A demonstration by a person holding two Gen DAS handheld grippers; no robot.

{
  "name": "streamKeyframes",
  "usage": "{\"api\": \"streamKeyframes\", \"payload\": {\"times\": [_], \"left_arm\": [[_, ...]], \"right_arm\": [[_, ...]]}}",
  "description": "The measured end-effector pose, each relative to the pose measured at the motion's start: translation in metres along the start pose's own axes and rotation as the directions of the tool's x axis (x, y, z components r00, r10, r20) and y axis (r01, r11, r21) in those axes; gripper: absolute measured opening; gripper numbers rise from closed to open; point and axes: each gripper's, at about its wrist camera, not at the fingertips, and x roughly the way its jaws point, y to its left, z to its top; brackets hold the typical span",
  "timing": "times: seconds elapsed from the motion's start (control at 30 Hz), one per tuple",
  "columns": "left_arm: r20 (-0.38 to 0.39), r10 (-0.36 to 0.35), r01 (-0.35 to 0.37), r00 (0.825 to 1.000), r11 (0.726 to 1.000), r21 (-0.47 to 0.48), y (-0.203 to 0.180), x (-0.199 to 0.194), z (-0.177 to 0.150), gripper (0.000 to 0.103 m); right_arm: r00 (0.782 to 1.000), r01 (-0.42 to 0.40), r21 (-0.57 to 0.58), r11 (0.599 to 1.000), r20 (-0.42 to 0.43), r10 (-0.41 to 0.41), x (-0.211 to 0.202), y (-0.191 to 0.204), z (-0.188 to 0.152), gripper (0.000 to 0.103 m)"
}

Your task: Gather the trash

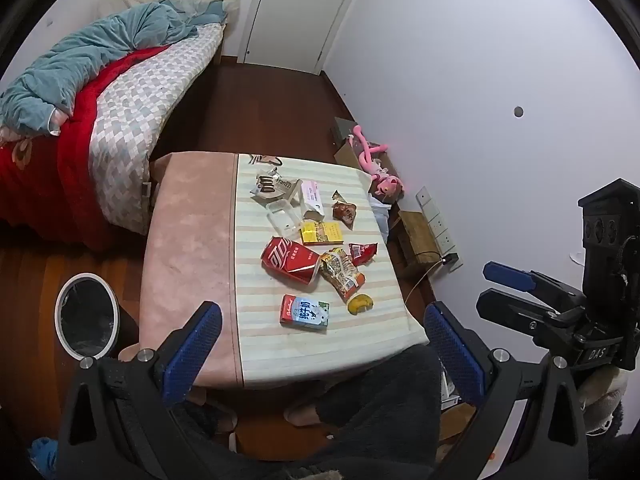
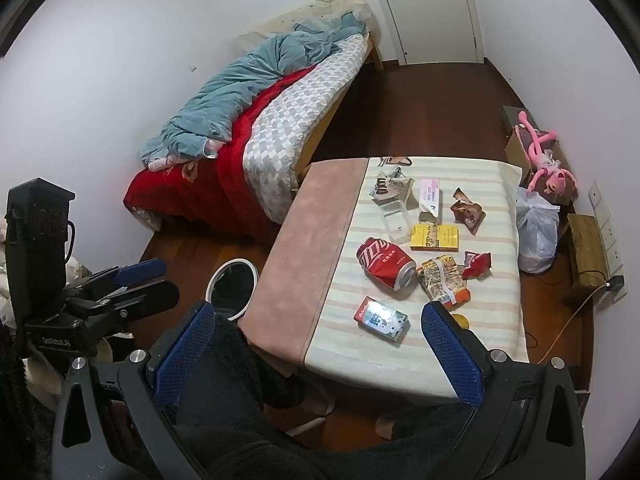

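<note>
Red crushed can [image 1: 291, 259], milk carton [image 1: 305, 312] and wrappers all lie on your counter [image 1: 188, 240]; the bin [image 1: 86, 316] stands beside it. Nothing's collected: your left gripper [image 1: 320, 344] and right gripper [image 2: 320, 340] gape wide, empty.

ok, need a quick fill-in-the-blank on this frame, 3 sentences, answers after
1. The crushed red can lies on its ____.
2. The trash bin stands on the ____, beside the table.
3. Both the left gripper and the right gripper are ____, holding nothing.

Answers: side; floor; open
</note>
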Motion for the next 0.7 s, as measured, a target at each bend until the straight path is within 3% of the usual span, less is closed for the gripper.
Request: {"api": "streamKeyframes", "payload": {"times": [0.7], "left_arm": [[-0.006,-0.001,0.001,1.000,1.000,0.000,-0.0002,-0.0019,0.0007,0.103]], "right_arm": [[1.000,-0.006,-0.001,1.000,0.009,0.006,-0.0024,-0.0028,0.0020,0.103]]}}
